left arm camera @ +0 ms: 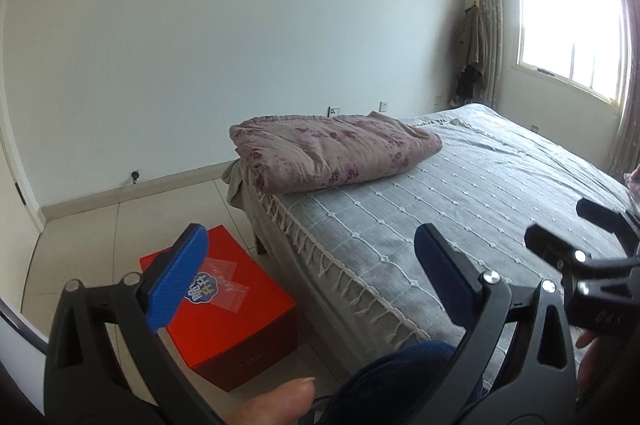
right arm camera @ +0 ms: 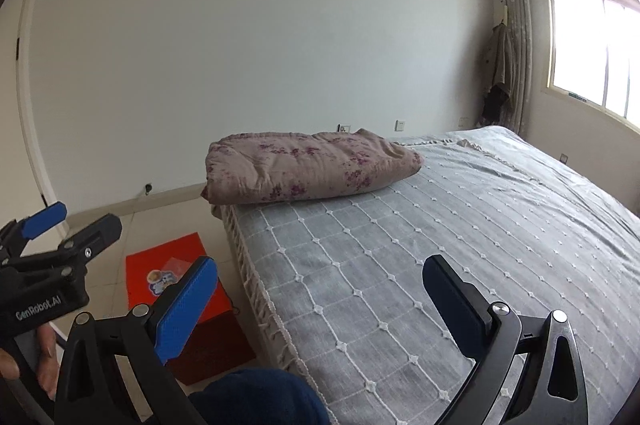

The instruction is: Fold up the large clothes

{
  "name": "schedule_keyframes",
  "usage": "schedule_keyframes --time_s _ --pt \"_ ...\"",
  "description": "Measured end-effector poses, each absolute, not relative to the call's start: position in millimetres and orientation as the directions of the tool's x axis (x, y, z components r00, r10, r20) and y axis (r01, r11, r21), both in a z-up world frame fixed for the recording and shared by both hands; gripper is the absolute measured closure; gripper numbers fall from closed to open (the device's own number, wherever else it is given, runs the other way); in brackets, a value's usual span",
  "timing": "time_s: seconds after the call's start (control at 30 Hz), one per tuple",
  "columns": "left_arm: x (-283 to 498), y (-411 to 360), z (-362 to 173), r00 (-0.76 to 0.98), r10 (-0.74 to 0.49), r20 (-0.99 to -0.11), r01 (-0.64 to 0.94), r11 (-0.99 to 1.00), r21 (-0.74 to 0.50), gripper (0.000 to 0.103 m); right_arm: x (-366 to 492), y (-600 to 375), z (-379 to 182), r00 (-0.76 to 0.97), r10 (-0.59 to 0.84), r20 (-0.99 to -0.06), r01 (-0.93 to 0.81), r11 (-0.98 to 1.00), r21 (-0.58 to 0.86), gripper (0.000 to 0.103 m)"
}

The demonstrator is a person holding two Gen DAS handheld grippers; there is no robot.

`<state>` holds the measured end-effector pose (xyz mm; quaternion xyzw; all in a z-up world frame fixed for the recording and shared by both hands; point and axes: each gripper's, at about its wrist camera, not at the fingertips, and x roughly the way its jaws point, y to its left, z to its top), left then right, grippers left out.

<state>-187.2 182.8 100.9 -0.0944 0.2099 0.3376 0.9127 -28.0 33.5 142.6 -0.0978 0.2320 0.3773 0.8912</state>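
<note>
A folded pinkish quilt with purple flowers lies on the far left corner of the bed. Dark blue fabric bulges at the bottom edge of both views, below the grippers; I cannot tell what it is. My left gripper stands wide open with nothing between its blue pads, over the bed's near left edge. My right gripper is also wide open and holds nothing, above the bedspread and just right of the left one.
The bed wears a grey checked spread with a fringe. A red box sits on the tiled floor at its left side. A white wall lies behind, with a window at the right and clothes hanging in the corner.
</note>
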Motion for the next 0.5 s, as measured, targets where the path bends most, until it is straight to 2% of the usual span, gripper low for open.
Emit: schedule_keyframes --time_s 0.5 --pt "-184.9 159.7 99.0 0.673 0.603 -0.428 -0.666 0.746 0.003 0.001 -24.3 26.4 138.2 0.603 0.626 -0.494 -0.709 0.705 0.028 0.000"
